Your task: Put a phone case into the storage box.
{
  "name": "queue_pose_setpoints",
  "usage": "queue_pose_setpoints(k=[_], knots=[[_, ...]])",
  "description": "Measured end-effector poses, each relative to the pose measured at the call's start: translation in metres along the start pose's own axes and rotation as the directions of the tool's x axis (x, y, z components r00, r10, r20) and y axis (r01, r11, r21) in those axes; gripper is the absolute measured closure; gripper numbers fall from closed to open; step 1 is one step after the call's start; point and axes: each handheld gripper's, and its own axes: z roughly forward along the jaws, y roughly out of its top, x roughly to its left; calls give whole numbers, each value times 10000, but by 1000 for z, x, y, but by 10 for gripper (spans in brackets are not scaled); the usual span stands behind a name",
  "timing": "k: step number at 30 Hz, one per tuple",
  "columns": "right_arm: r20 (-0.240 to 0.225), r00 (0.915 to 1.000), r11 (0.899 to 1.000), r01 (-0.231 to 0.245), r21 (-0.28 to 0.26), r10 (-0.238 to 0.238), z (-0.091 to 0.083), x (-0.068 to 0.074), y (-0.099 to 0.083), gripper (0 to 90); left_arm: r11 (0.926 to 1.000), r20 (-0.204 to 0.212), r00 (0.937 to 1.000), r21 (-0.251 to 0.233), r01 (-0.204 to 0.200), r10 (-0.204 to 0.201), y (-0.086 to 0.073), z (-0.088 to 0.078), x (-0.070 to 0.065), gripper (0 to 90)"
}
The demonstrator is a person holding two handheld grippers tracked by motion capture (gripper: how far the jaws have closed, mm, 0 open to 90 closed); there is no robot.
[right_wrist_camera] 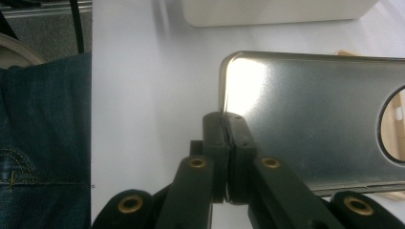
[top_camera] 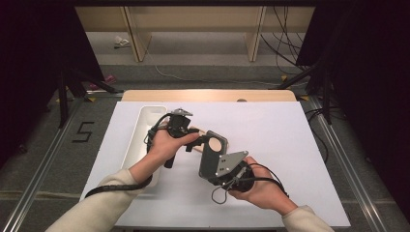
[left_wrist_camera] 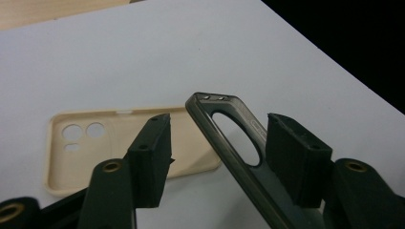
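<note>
High view had both hands meeting near the middle of the frame over the white counter (top_camera: 270, 125). The right tool (top_camera: 218, 170), lower center, was clamped on the edge of a dark grey phone case (top_camera: 212, 152) and held it up off the counter, tilted, with its big round camera hole toward the top. The left tool (top_camera: 200, 140) came in from the left of the frame and its tips sat right around the upper end of that same case.

Left gripper view made it clearer: the jaws stood apart, open, with the dark grey phone case (left_wrist_camera: 239, 143) passing edge-on between them, closer to the pad at the right of the frame. Couldn't tell if that pad actually touched it. Behind, at the left of the frame, a beige phone case (left_wrist_camera: 95, 152) lay flat on the counter, open side up, with its small round cutouts at its left end.

Right gripper view showed the jaws pinched tight together on the rim of the dark grey phone case (right_wrist_camera: 310, 124), bottom center, a bright glare on the case's corner. A white tray (right_wrist_camera: 272, 12) ran along the top of that frame; in the high view the tray (top_camera: 138, 130) sat left of center, beside the left forearm.
</note>
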Motion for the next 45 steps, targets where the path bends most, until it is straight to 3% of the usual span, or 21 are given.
queue_pose_setpoints(k=[3, 11, 18, 22, 26, 30, 36, 37, 38, 39, 40, 41, 43, 44, 45], knots=[[23, 10000, 10000, 66, 35, -66, 1, 1, 1, 891, 9983, -56, 9992, 413, 401, -400, 7, 10, 2, 472], [61, 9997, 9997, 235, 75, -236, 1, 2, 2, 890, 9912, -44, 9950, 867, 1003, -1003, 8, 17, 7, 581], [115, 9993, 9993, 343, 118, -345, 2, 4, 3, 891, 9801, -3, 9879, 1254, 1538, -1550, 3, 22, 9, 632], [140, 9992, 9992, 368, 162, -371, 2, 5, 4, 891, 9774, 93, 9848, 1239, 1712, -1737, 2, 23, 10, 657], [115, 9989, 9986, 458, 251, -461, 5, 5, 3, 890, 9700, 325, 9736, 989, 2219, -2261, 2, 21, 9, 705], [145, 9985, 9976, 527, 448, -534, 10, 5, 0, 891, 9677, 563, 9673, 644, 2436, -2473, 3, 17, 5, 756], [223, 9971, 9945, 711, 769, -730, 17, 8, -2, 884, 9756, 1019, 9705, 2, 2195, -2183, 2, 12, -9, 809], [232, 9973, 9947, 683, 771, -703, 18, 8, -2, 882, 9781, 1070, 9731, -172, 2072, -2043, 2, 10, -11, 812], [306, 9971, 9944, 675, 813, -702, 19, 6, -4, 848, 9893, 726, 9886, -522, 1361, -1322, 1, 7, -15, 816], [306, 9971, 9944, 675, 813, -702, 19, 6, -4, 848, 9893, 726, 9886, -522, 1361, -1322, 1, 7, -15, 816], [638, 9962, 9964, 550, 641, -590, 18, 4, -6, 740, 9924, 514, 9942, -735, 982, -945, 1, 5, -17, 816], [638, 9962, 9964, 550, 641, -590, 18, 4, -6, 740, 9931, 408, 9966, -906, 745, -711, 0, 4, -17, 816], [890, 9950, 9980, 419, 474, -460, 17, 2, -8, 646, 9906, 308, 9985, -1275, 485, -449, -3, 1, -16, 816], [1241, 9921, 9994, 155, 293, -190, 16, -1, -10, 539, 9888, 52, 9999, -1485, 165, -159, -6, -2, -15, 816], [1241, 9921, 9994, 155, 293, -190, 16, -1, -10, 539, 9888, 52, 9999, -1485, 165, -159, -6, -2, -15, 815]])
